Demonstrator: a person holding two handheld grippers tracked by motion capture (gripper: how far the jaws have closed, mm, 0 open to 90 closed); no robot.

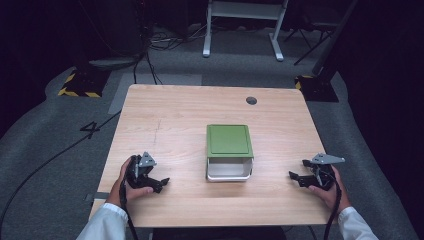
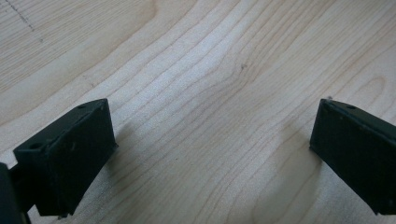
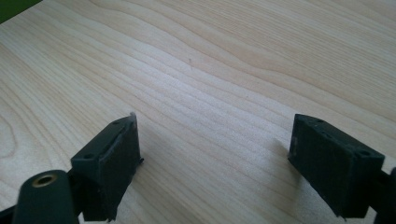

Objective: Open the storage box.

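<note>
Right now a person sits at the near edge of a pale wooden counter (image 1: 175, 107) with a black gripper in each hand, both resting low on the wood and well apart from one another. The left gripper (image 1: 161, 183) lies near the front left corner, its tips turned inward toward the middle; in the left gripper view its two black jaws stand wide apart with nothing but bare wood grain between them. The right gripper (image 1: 295, 176) sits near the front right edge, also turned inward, and the right gripper view shows its jaws spread just as wide over bare wood, gripping nothing.

Between the two, roughly at the middle of the counter, sits a green box (image 1: 229, 140) with a flat square top. Its side toward the person is open, showing a pale white inside (image 1: 229, 169) with a light rim. Neither gripper touches it; each is some way off to its own side, the box lying between them.

A small round grey cable hole (image 1: 251, 100) marks the far right part of the counter. Grey carpet with trailing cables lies around it, and a white frame (image 1: 240, 20) stands farther back.
</note>
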